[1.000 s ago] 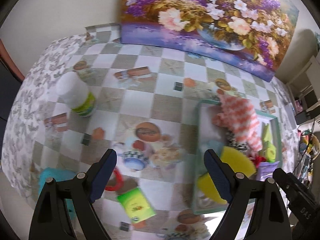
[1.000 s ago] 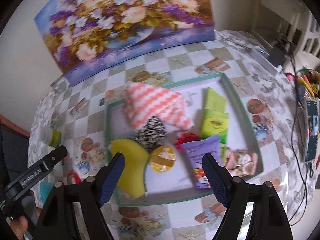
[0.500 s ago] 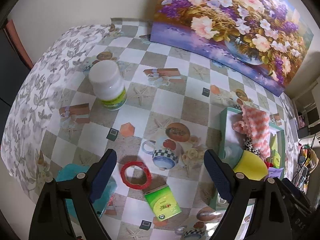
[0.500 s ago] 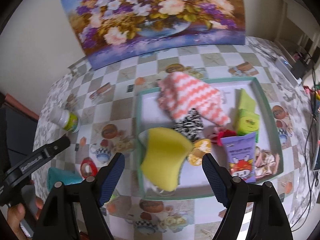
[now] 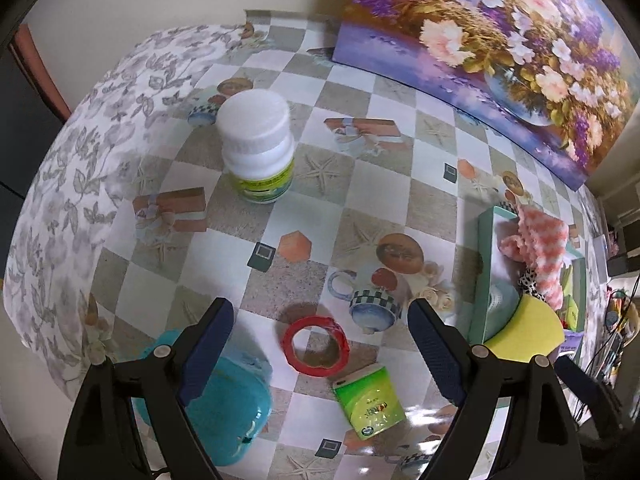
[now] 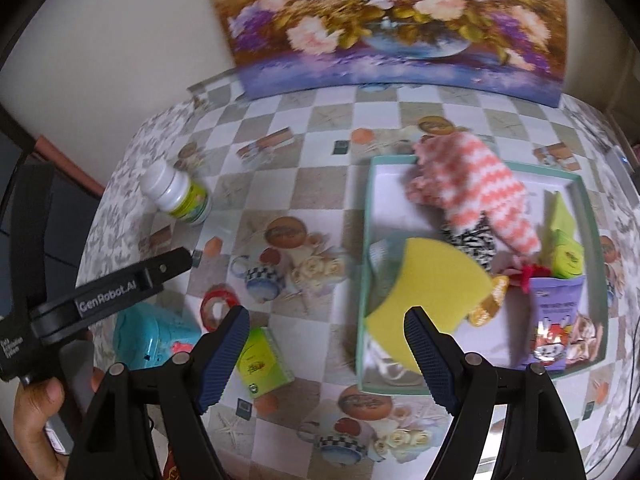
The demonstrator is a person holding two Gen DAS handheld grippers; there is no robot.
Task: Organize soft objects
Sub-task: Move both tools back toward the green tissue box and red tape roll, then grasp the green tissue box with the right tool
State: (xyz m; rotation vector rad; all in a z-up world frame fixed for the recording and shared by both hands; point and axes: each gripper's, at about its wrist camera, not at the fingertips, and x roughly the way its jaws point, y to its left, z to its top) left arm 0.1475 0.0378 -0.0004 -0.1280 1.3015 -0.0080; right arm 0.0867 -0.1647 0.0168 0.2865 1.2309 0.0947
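Now both our left gripper (image 5: 320,344) and right gripper (image 6: 326,354) hang wide open, empty; we risk grabbing the hard red tape ring (image 5: 316,346) instead of the soft green tissue packet (image 5: 368,400).

Table (image 5: 400,184), checkered oilcloth: white bottle (image 5: 258,148), red tape ring (image 5: 316,346), green packet (image 5: 370,400), teal case (image 5: 228,404), tray (image 6: 366,280), painting (image 5: 500,44).

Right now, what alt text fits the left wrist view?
The open left gripper hangs empty over a patterned tablecloth, above a red tape ring and a green packet. A white bottle stands beyond; a teal tray of soft items lies right.
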